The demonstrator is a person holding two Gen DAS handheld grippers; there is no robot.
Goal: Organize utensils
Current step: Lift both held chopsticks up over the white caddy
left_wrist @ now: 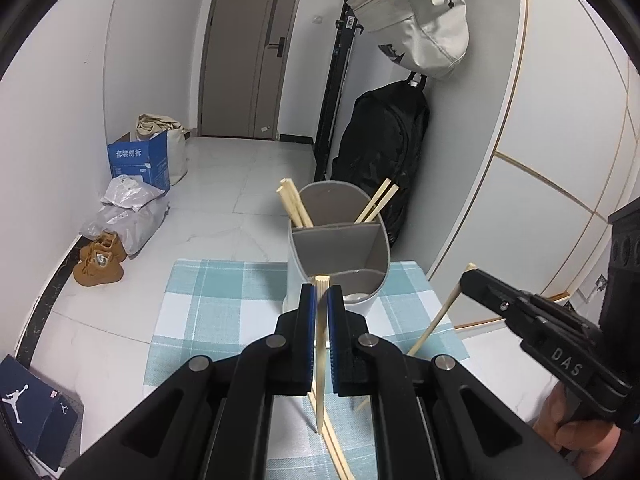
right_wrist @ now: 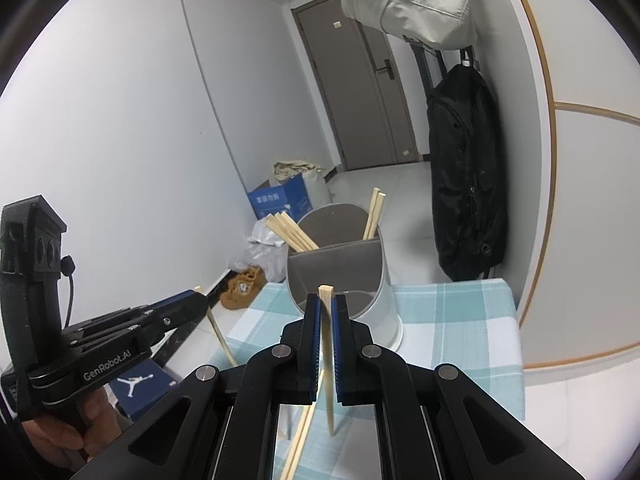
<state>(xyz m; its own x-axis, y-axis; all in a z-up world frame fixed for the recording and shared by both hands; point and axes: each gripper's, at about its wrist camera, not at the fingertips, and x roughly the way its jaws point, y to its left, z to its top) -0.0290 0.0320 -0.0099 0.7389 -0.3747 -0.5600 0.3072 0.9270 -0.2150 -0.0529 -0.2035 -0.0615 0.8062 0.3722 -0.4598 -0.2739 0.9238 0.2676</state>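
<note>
A grey divided utensil holder [left_wrist: 340, 240] [right_wrist: 340, 256] stands on a teal checked cloth [left_wrist: 224, 288]. Several wooden chopsticks [left_wrist: 294, 204] lean in its back left compartment, and a pair [left_wrist: 378, 200] leans in the back right. My left gripper [left_wrist: 321, 294] is shut on one chopstick [left_wrist: 320, 352] that hangs upright just in front of the holder. My right gripper [right_wrist: 326, 300] is shut on another chopstick [right_wrist: 329, 368], also upright before the holder. Each gripper shows in the other's view: the right gripper [left_wrist: 466, 280], the left gripper [right_wrist: 200, 300]. Loose chopsticks [right_wrist: 300, 432] lie on the cloth below.
A black backpack [left_wrist: 380, 160] and a beige bag [left_wrist: 416, 20] hang on the wall behind the holder. On the floor to the left are a blue carton [left_wrist: 140, 164], grey parcels [left_wrist: 128, 216], brown shoes [left_wrist: 100, 260] and a dark shoe box [left_wrist: 32, 408].
</note>
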